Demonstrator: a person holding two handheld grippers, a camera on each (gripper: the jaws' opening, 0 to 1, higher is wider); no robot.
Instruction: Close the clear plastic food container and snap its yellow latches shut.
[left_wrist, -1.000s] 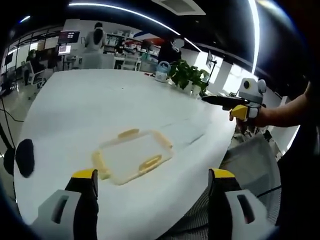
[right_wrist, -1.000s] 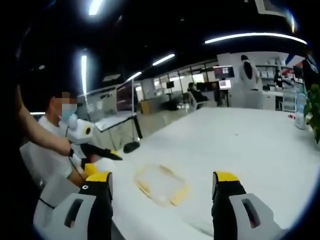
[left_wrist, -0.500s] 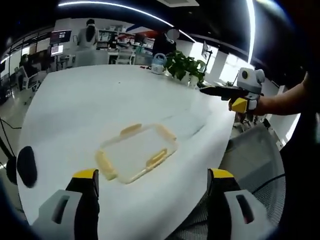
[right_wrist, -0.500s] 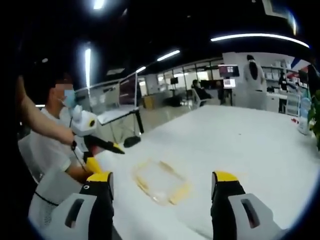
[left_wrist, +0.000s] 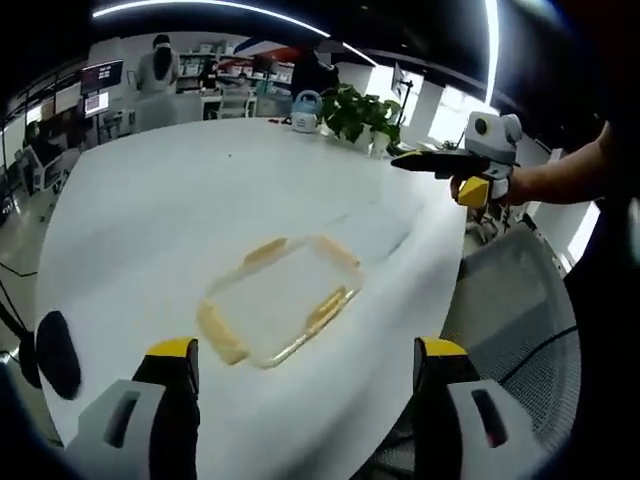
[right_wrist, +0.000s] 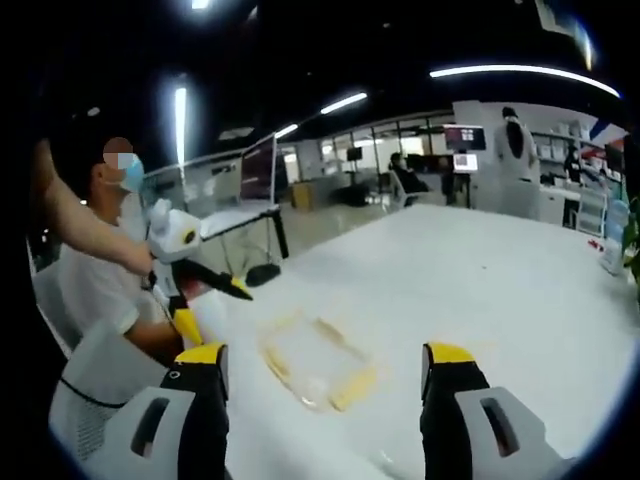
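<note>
Clear container (left_wrist: 280, 305) with yellow latches (left_wrist: 222, 333) lies flat on white table (left_wrist: 150, 210), near its edge, lid on. Left gripper (left_wrist: 305, 375) and right gripper (right_wrist: 325, 380): both jaws spread, empty, above table.

Both grippers (left_wrist: 305, 365) (right_wrist: 325, 370) held aloft, jaws spread.

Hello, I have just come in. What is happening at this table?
A person holds a two-jaw gripper in each hand above a large white table. On it lies a clear plastic food container with yellow latches, near the table's edge. The left gripper and the right gripper both have their jaws wide apart and hold nothing. Neither touches the container, so the closing has not yet begun. Green potted plants stand at the far side, and other people are in the office behind.
</note>
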